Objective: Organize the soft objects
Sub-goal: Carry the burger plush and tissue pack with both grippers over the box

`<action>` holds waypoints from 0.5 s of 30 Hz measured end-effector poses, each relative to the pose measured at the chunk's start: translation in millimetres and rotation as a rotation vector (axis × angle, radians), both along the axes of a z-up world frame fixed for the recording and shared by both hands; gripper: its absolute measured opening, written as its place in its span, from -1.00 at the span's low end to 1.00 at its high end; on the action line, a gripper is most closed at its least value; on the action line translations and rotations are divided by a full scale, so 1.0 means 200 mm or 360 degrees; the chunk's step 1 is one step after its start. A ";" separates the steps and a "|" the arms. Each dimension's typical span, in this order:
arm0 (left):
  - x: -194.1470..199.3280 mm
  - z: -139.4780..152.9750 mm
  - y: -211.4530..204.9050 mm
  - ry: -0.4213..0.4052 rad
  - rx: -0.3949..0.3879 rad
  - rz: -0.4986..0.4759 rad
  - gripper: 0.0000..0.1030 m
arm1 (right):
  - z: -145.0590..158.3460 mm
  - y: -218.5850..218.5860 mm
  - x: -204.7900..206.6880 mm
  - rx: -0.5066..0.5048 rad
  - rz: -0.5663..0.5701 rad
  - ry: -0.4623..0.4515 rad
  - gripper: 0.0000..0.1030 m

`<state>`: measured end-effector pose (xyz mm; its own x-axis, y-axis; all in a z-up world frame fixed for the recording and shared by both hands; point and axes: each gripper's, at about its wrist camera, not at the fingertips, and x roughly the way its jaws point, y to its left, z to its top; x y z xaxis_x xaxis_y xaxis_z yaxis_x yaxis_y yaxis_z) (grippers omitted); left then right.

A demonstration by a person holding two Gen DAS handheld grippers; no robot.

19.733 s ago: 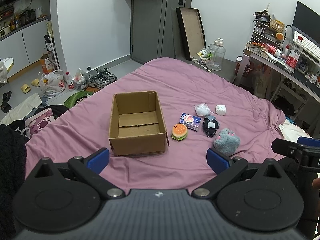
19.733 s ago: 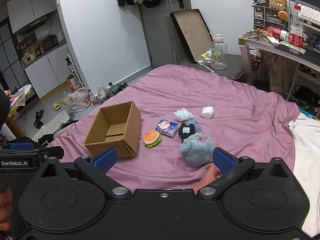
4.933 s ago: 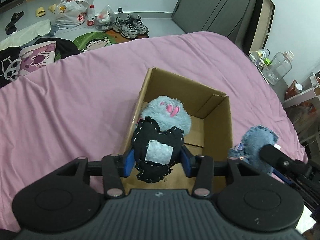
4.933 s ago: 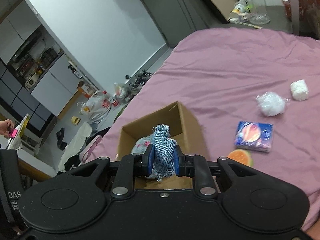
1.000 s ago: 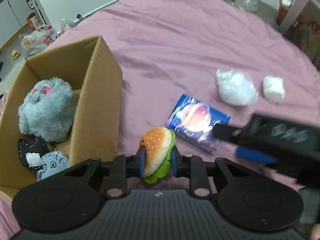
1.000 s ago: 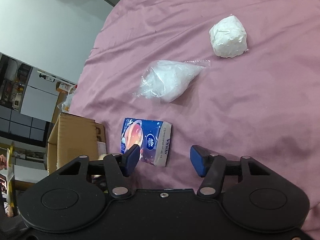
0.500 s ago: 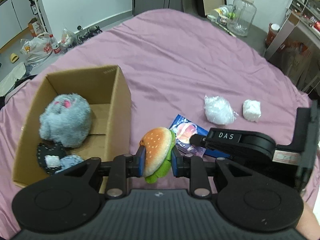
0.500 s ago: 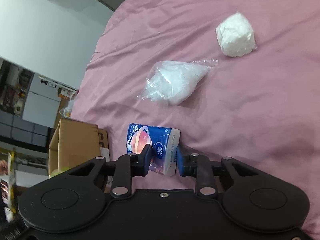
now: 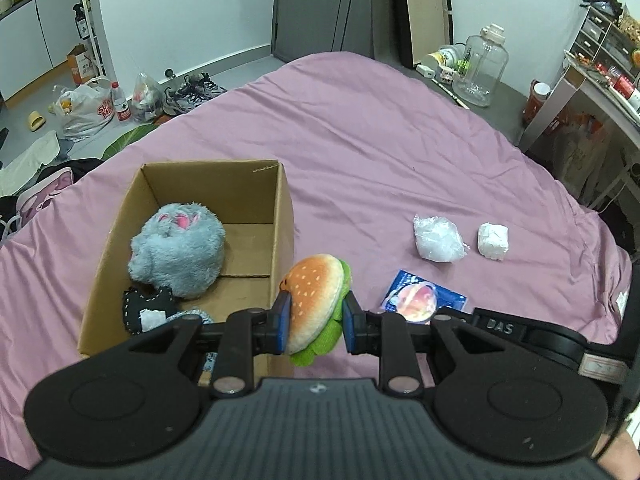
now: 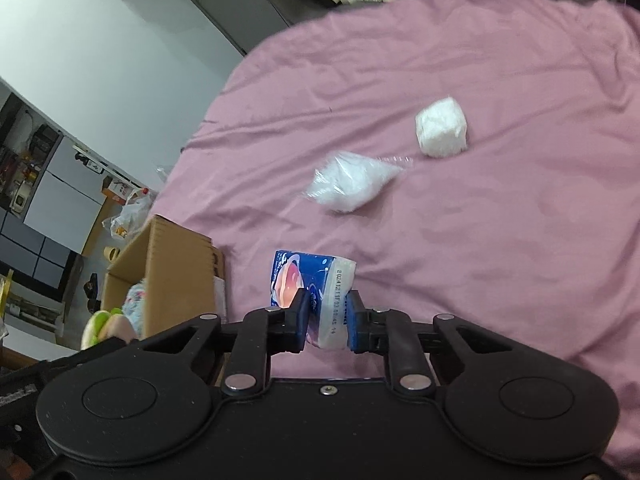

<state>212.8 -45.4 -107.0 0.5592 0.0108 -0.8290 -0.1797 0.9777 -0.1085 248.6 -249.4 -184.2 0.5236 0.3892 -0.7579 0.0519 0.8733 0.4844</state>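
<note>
My left gripper point(image 9: 314, 322) is shut on a plush hamburger point(image 9: 316, 302) and holds it above the bed beside the right wall of the cardboard box point(image 9: 280, 216). In the box lie a grey fluffy toy point(image 9: 178, 250), a black patch toy point(image 9: 146, 312) and a bit of denim. My right gripper point(image 10: 326, 326) is shut on a blue tissue pack point(image 10: 316, 284), lifted off the pink bed; the pack also shows in the left wrist view point(image 9: 420, 296). A clear bag of white stuff point(image 9: 438, 238) point(image 10: 350, 186) and a white wad point(image 9: 493, 241) point(image 10: 442, 126) lie on the bed.
The pink bedsheet point(image 9: 380, 152) spreads all around. The box point(image 10: 180, 264) stands left of my right gripper. Shoes and bags point(image 9: 140, 98) lie on the floor beyond the bed's left edge. A water jug point(image 9: 480, 70) and a desk point(image 9: 592, 80) stand at far right.
My right gripper has lifted the tissue pack off the bed and swung up. My left gripper with the hamburger has risen and pulled back a little.
</note>
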 end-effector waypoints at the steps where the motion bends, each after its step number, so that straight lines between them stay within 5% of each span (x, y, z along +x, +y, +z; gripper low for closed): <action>1: -0.01 0.00 0.01 -0.0003 -0.0006 0.0002 -0.52 | 0.02 0.00 -0.01 -0.0006 0.0002 -0.0018 -0.64; 15: -0.11 0.07 0.22 -0.0059 -0.0071 0.0069 -0.52 | 0.23 0.11 -0.10 -0.0052 0.0010 -0.0156 -0.64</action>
